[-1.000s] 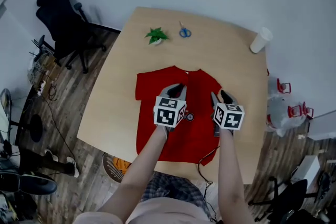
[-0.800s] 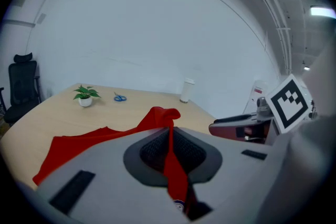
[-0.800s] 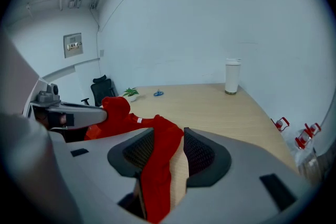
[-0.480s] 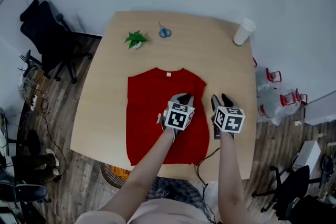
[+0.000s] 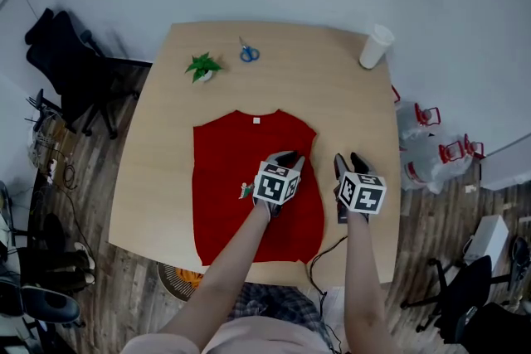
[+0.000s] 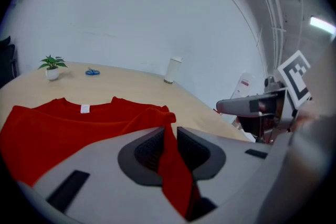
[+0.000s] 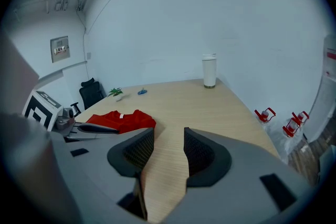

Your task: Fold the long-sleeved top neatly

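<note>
The red top (image 5: 236,182) lies flat on the wooden table (image 5: 332,87), collar away from me, its white label (image 6: 85,108) showing. My left gripper (image 5: 286,157) hovers low over the top's right half. In the left gripper view a strip of the red cloth (image 6: 173,165) stands between the pads, and the left gripper (image 6: 169,136) is shut on it, though its jaws have just been opening slightly. My right gripper (image 5: 350,160) is over bare wood just right of the top. Its jaws (image 7: 169,147) stand open with only tabletop between them.
At the table's far side stand a small potted plant (image 5: 202,65), blue scissors (image 5: 248,54) and a white cup (image 5: 375,46). A black office chair (image 5: 62,54) is at the left. Bags and red items (image 5: 427,137) lie on the floor to the right. A cable (image 5: 322,254) hangs at the near edge.
My left gripper has come toward me and lower, carrying red cloth over the top's right half. The right gripper has drifted nearer to me, beside the top's right edge.
</note>
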A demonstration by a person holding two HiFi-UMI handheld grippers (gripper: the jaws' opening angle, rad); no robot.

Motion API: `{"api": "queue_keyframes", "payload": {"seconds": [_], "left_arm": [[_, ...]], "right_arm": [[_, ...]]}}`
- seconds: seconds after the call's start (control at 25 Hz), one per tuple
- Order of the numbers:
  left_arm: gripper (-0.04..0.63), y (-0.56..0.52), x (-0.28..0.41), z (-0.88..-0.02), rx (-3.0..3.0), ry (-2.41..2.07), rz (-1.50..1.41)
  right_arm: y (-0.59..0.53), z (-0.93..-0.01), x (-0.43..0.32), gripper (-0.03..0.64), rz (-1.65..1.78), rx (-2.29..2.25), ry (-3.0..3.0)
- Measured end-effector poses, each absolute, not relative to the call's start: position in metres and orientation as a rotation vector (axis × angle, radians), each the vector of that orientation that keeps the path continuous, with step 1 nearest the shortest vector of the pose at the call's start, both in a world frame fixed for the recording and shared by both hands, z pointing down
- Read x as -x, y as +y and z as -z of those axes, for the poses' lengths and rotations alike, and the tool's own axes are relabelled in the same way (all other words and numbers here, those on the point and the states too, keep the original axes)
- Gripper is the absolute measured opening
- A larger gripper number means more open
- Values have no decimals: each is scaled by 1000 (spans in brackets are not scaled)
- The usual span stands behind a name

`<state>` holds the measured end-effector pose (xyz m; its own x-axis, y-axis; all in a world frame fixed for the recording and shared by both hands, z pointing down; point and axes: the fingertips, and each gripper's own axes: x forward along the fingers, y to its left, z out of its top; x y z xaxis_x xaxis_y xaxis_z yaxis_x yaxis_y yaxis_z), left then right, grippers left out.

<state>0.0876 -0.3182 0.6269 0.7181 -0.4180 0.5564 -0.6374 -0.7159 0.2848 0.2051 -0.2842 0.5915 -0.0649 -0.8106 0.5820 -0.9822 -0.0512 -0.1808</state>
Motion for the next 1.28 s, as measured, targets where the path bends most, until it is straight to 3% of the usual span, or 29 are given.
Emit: {"api": "queue_keyframes", "payload": {"seconds": [0.24,0.32,0.8,1.28], "left_arm": [[343,-302,-100,-609,-2489,-683,-539],[385,-298,-99,-603,-2523,-677,-537],[385,-305,-78,-577,-2532,-737,-433],[385,-381,55,-574,-2470,-1009,-596]], "right_arm": [[-284,-588,-208,198,-800,-1921,-1933],[-285,-586,-207,199,-797,-1921,-1937],[-298,-583,-193,201,-792,-1882,-1981],[-354,-555,-164,206,-544,-1611,-2113]]}}
